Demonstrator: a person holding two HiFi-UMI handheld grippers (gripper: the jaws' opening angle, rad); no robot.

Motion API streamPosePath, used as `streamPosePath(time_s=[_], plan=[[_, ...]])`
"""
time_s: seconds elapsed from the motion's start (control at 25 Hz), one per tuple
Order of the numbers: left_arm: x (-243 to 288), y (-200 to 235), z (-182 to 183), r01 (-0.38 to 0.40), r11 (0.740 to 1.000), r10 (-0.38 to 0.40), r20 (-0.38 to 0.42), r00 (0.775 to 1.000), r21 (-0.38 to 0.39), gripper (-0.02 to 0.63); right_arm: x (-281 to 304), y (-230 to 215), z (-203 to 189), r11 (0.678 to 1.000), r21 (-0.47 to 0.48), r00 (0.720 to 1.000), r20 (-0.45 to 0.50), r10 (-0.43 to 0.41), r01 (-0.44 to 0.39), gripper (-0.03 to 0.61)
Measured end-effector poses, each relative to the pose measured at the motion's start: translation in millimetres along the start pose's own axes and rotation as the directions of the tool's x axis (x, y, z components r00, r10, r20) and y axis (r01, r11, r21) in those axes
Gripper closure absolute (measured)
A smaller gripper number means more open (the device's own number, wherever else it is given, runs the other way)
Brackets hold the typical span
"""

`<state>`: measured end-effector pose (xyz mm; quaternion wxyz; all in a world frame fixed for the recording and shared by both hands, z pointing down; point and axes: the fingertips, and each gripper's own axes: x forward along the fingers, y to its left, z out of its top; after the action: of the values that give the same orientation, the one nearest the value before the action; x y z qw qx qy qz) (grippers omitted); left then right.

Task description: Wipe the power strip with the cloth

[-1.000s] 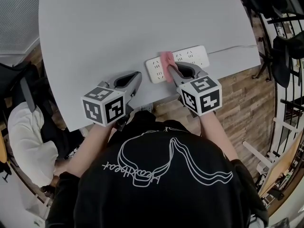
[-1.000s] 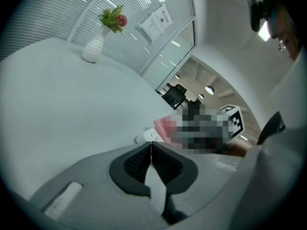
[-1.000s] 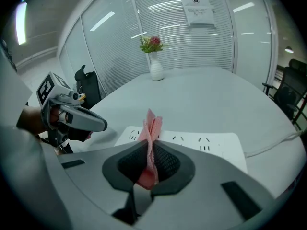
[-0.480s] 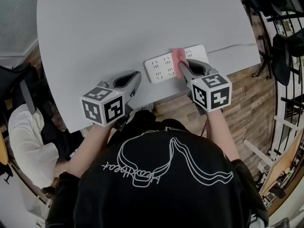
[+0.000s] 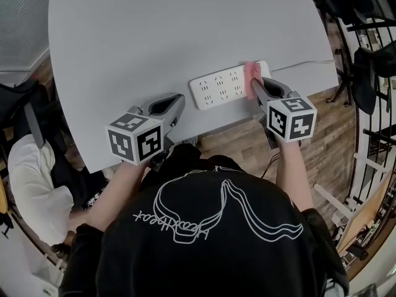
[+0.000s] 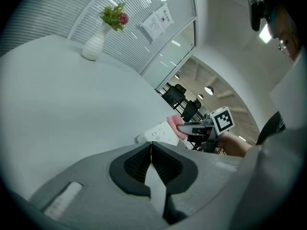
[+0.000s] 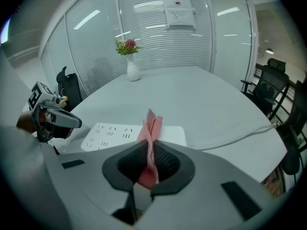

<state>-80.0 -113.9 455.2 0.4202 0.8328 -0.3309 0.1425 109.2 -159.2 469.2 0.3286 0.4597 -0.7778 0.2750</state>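
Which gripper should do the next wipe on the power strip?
The right gripper. Its jaws are shut on the pink cloth, which is already at the power strip, near its right end. The left gripper is shut on nothing and sits apart from the strip.

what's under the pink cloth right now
The pink cloth, pinched in the right tongs, sits over the white power strip near its cord end. The sockets beneath it are covered.
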Motion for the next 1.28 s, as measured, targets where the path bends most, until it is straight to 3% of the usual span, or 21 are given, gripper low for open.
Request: streamPosePath(time_s=[0.76, 1.12, 1.28], plan=[[-3, -2, 0, 0.016, 1.000, -0.016, 0.014, 1.000, -0.009, 0.600, -19, -59, -12, 0.985, 0.056, 0.986, 0.002, -0.164, 0.163, 0.538], [-11, 3, -3, -0.003, 1.000, 0.004, 0.033, 0.999, -0.030, 0.600, -35, -54, 1, 0.982, 0.156, 0.989, 0.089, -0.119, 0.105, 0.540], [-14, 1, -3, -0.002, 1.000, 0.004, 0.042, 0.999, -0.032, 0.600, -44, -39, 19, 0.988, 0.146, 0.988, 0.138, -0.075, 0.054, 0.540]])
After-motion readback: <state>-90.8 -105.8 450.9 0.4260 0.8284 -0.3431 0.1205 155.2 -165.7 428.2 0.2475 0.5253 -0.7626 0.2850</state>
